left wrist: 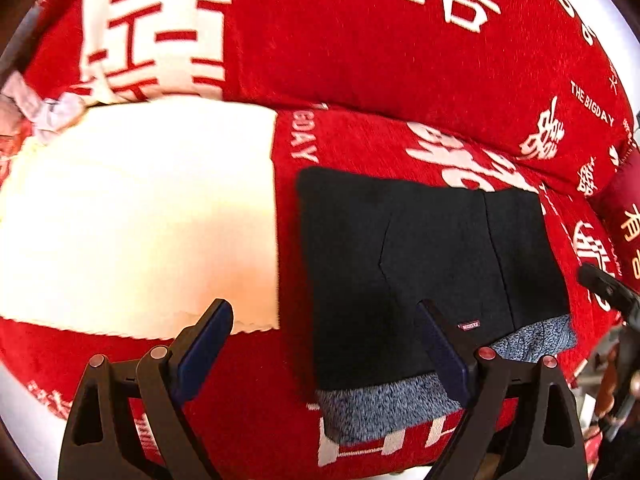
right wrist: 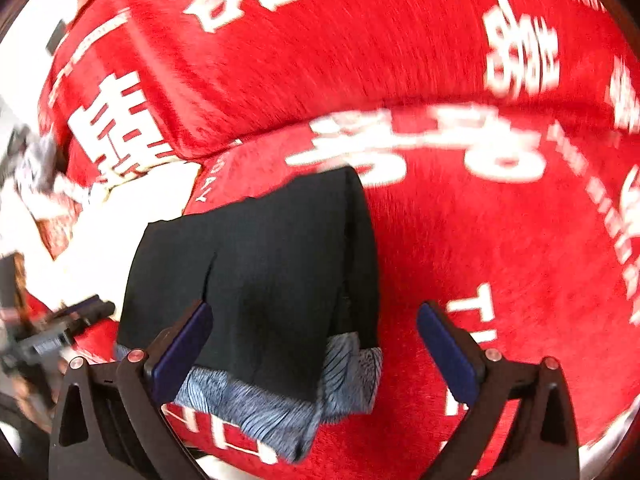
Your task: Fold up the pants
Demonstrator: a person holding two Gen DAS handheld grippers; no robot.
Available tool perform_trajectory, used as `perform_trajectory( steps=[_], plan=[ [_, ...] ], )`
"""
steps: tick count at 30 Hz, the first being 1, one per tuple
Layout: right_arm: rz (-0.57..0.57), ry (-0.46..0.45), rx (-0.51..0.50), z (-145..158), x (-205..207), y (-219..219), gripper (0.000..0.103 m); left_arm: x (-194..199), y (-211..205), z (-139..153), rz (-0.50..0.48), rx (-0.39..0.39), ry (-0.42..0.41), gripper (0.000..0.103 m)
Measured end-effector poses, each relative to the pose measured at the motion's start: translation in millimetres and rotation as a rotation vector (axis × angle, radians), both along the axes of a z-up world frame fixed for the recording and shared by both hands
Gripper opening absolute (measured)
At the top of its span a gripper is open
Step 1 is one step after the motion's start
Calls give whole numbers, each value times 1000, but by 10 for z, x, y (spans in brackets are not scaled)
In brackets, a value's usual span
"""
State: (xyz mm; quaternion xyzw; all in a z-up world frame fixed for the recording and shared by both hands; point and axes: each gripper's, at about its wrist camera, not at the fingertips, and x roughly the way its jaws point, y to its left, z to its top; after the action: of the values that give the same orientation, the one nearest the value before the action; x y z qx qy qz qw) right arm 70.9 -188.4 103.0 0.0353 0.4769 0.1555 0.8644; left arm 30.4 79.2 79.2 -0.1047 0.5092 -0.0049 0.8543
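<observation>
The black pants [left wrist: 420, 240] lie folded into a compact rectangle on the red sofa seat, with grey fleece lining [left wrist: 380, 408] showing along the near edge. My left gripper [left wrist: 324, 308] hovers open above their near left part, its pads touching nothing. The right gripper's fingertip [left wrist: 600, 280] shows at the right edge of that view. In the right wrist view the pants [right wrist: 272, 248] and lining [right wrist: 248, 400] sit under my right gripper [right wrist: 316, 308], which stands wide open above their near right corner and holds nothing. The left gripper [right wrist: 80, 312] appears blurred at the left.
The sofa wears a red cover [left wrist: 360, 40] with white characters on seat and backrest. A white cloth [left wrist: 140, 220] lies spread left of the pants. Crumpled pale clothes [left wrist: 48, 112] sit at the far left. A dark red cushion [left wrist: 624, 200] is at the right.
</observation>
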Motion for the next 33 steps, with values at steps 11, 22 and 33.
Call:
perform_trajectory(
  steps=[11, 22, 33],
  plan=[
    [205, 34, -4, -355, -376, 442, 102, -271, -88, -399, 76, 180, 94, 93],
    [231, -55, -58, -3, -191, 410, 103, 51, -85, 50, 40, 114, 30, 94],
    [249, 1, -165, -186, 762, 694, 103, 1047, -162, -284, 117, 117, 200, 94]
  ],
)
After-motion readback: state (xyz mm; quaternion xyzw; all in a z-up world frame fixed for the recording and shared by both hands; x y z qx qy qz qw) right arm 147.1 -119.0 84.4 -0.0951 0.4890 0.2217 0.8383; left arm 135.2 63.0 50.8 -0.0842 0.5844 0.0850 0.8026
